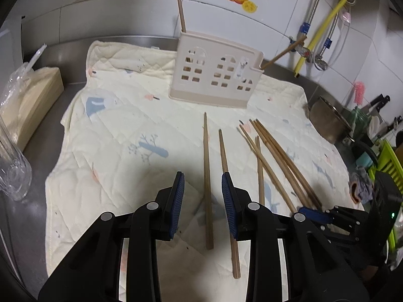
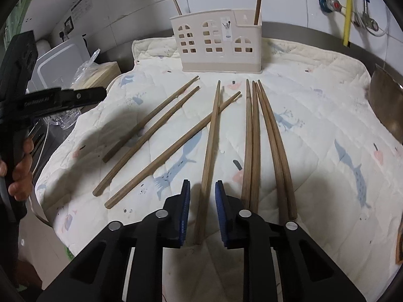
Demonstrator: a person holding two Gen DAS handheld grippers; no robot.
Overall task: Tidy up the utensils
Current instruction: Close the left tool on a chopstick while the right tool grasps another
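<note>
Several wooden chopsticks lie loose on a cream quilted cloth (image 1: pixel 113 130) (image 2: pixel 314 115). A beige house-shaped utensil holder (image 1: pixel 214 73) (image 2: pixel 216 45) stands at the cloth's far edge with two chopsticks upright in it. My left gripper (image 1: pixel 202 178) is open, its blue pads either side of one chopstick (image 1: pixel 207 171) that lies on the cloth. My right gripper (image 2: pixel 202 186) is open, its pads either side of another chopstick (image 2: pixel 210 148) on the cloth. The right gripper also shows in the left wrist view (image 1: pixel 317 214). The left gripper shows in the right wrist view (image 2: pixel 83 95).
A steel pot (image 1: pixel 327 118) and a green rack (image 1: pixel 390 161) stand right of the cloth. A paper stack (image 1: pixel 32 98) and a clear plastic jar (image 1: pixel 12 171) are at the left. Tiled wall with pipes (image 1: pixel 325 25) runs behind the steel counter.
</note>
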